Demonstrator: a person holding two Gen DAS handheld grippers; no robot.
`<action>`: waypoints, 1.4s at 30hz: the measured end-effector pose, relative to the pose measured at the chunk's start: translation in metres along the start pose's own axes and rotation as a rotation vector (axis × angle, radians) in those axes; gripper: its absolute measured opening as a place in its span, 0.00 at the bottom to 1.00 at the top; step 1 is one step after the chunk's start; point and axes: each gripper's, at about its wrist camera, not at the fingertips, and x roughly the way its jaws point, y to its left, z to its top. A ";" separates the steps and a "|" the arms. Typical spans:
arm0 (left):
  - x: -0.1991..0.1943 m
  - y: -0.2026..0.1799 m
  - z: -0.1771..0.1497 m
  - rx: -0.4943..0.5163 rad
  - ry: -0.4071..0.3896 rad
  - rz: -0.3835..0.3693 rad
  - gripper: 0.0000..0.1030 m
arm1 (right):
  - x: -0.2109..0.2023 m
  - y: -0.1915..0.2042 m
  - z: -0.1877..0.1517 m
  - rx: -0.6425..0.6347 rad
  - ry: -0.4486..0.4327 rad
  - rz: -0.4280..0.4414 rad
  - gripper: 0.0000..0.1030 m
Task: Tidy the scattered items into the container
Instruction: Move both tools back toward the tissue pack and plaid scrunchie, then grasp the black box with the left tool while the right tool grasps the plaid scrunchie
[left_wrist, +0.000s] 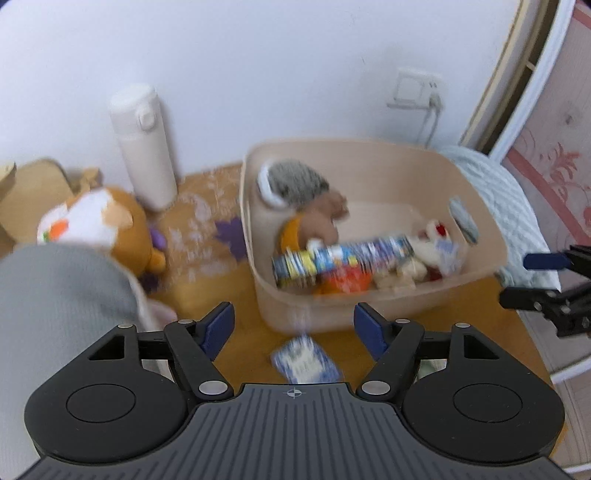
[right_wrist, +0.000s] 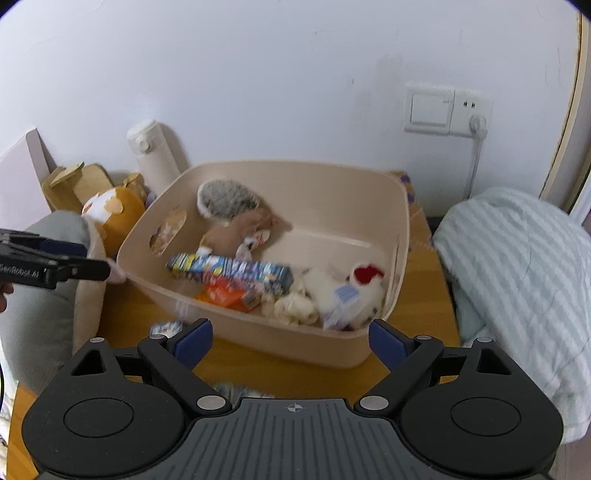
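A beige plastic bin (left_wrist: 369, 302) (right_wrist: 295, 347) stands on the wooden table. It holds a grey hedgehog plush (left_wrist: 295, 182) (right_wrist: 227, 195), a brown plush (left_wrist: 321, 218), a long colourful box (left_wrist: 343, 258) (right_wrist: 229, 271), an orange packet (right_wrist: 225, 295) and white plush toys (right_wrist: 347, 295). A small blue-white packet (left_wrist: 304, 360) lies on the table in front of the bin, between my left gripper's (left_wrist: 293, 328) open, empty fingers. My right gripper (right_wrist: 291, 338) is open and empty at the bin's near wall. An orange-white plush (left_wrist: 107, 221) (right_wrist: 112, 206) sits left of the bin.
A white thermos (left_wrist: 144, 147) (right_wrist: 155, 155) stands by the wall. A grey cushion (left_wrist: 62, 295) lies at the left, a striped blanket (right_wrist: 524, 277) at the right. A cardboard piece (right_wrist: 74, 184) leans at the back left. A wall socket with cable (right_wrist: 447, 109) is behind.
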 end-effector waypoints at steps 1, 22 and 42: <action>-0.001 -0.004 -0.009 0.008 0.011 -0.005 0.71 | 0.001 0.002 -0.004 0.003 0.011 0.004 0.90; 0.035 -0.072 -0.113 0.063 0.190 -0.023 0.71 | 0.035 0.035 -0.056 0.107 0.205 0.075 0.90; 0.069 -0.077 -0.117 0.052 0.224 0.010 0.55 | 0.068 0.044 -0.063 0.128 0.284 0.090 0.62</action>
